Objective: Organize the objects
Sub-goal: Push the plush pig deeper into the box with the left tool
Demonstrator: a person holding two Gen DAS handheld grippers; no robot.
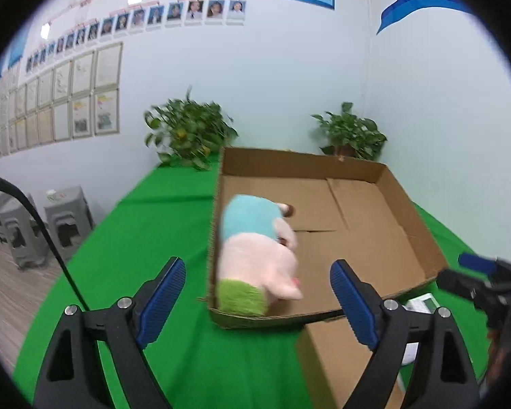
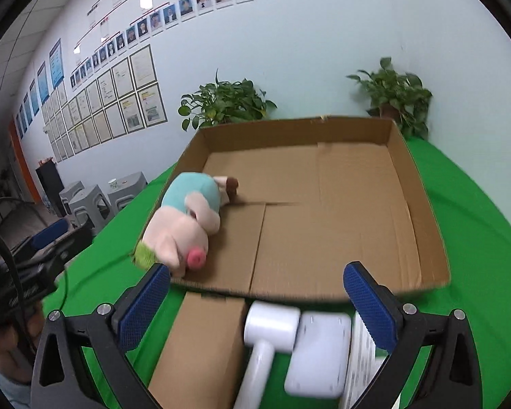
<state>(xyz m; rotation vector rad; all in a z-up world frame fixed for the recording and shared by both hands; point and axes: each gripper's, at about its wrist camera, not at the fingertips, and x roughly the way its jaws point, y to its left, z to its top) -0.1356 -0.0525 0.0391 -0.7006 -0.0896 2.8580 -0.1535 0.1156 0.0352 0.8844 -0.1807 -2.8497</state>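
A shallow open cardboard tray [image 1: 408, 211] [image 2: 422, 211] sits on the green table. A plush pig [image 1: 255, 252] [image 2: 184, 225], pink with a teal body and green tuft, lies inside along the tray's left wall. My left gripper [image 1: 257, 301] is open and empty, just short of the tray's near left corner. My right gripper [image 2: 255, 301] is open and empty above the tray's near edge. Below it lie a small brown box [image 2: 204, 344] [image 1: 327, 358], a white hammer-shaped object [image 2: 269, 337], a white flat device [image 2: 318, 354] and a white printed box [image 2: 361, 368].
Two potted plants [image 1: 190, 129] [image 1: 351, 133] stand at the table's far edge against the wall. Grey stools [image 1: 64, 221] stand on the floor to the left. The right gripper shows at the right of the left wrist view [image 1: 477, 272].
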